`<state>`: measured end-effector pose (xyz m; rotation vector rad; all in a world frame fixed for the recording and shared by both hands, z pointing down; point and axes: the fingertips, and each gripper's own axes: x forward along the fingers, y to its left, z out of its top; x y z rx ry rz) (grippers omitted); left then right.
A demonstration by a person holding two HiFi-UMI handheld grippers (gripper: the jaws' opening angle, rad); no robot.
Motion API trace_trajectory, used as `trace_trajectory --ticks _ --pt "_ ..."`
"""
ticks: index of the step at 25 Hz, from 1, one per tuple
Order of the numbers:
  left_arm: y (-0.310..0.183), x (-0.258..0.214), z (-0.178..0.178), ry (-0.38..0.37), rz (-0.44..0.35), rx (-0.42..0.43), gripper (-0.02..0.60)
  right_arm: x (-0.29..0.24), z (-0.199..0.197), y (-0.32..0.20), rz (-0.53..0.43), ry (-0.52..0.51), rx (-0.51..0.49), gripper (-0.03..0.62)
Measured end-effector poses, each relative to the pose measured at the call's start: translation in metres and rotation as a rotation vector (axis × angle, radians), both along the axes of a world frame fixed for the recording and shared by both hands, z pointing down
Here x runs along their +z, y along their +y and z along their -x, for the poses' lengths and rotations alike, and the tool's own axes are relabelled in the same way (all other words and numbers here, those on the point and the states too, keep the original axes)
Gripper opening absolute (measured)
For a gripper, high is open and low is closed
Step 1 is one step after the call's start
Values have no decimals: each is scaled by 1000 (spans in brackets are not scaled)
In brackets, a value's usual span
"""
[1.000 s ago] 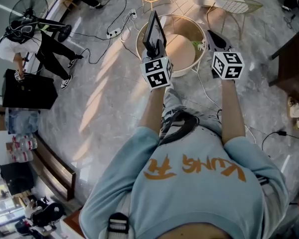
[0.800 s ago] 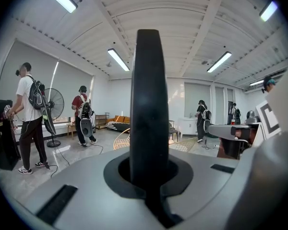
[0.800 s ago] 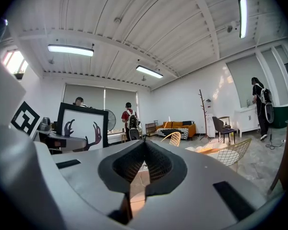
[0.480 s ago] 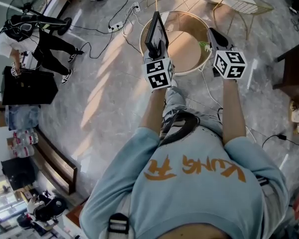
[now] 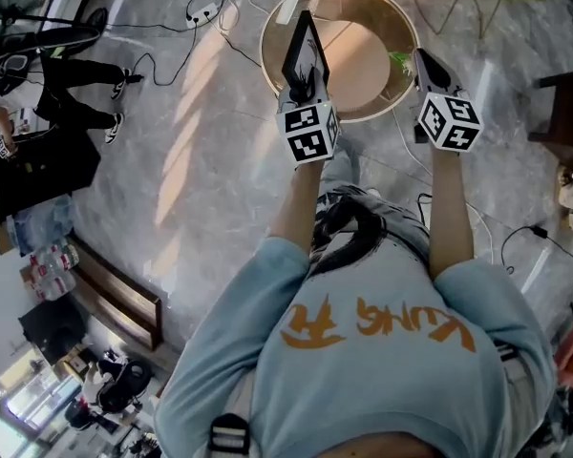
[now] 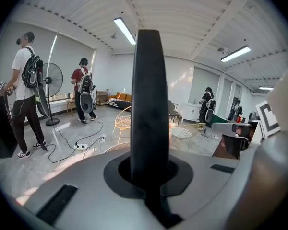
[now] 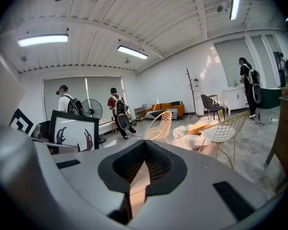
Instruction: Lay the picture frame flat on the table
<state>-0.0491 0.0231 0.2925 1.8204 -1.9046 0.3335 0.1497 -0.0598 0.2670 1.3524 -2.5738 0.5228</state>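
— What fills my head view, biggest first?
— The grey marbled floor (image 5: 201,160) takes most of it. The round table (image 5: 363,60), a wooden top inside a pale rim, sits at the upper middle.
— Where is the picture frame?
— I see the picture frame (image 5: 304,46) standing upright, edge toward me, over the left part of the table. I cannot tell whether its bottom touches the top. In the right gripper view it shows at the left: a black border round a white print with dark shapes.
— The left gripper?
— My left gripper (image 5: 300,84) is clenched on the frame's lower part. In its own view the frame rises as a dark bar between the jaws.
— The right?
— My right gripper (image 5: 424,57) lies over the table's right rim, jaws pressed together with nothing in them, well apart from the frame.
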Motion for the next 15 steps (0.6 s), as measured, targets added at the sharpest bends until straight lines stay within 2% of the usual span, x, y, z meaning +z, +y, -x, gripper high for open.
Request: trace_trajectory --ticks 4,8,15 --pt "-34 23 27 30 28 11 25 8 28 -37 1 22 15 -3" --pt "-62 34 52 102 44 -22 26 5 63 -69 9 92 -22 -3" --pt "-104 64 132 159 68 -99 25 28 152 -115 44 151 -83 -3"
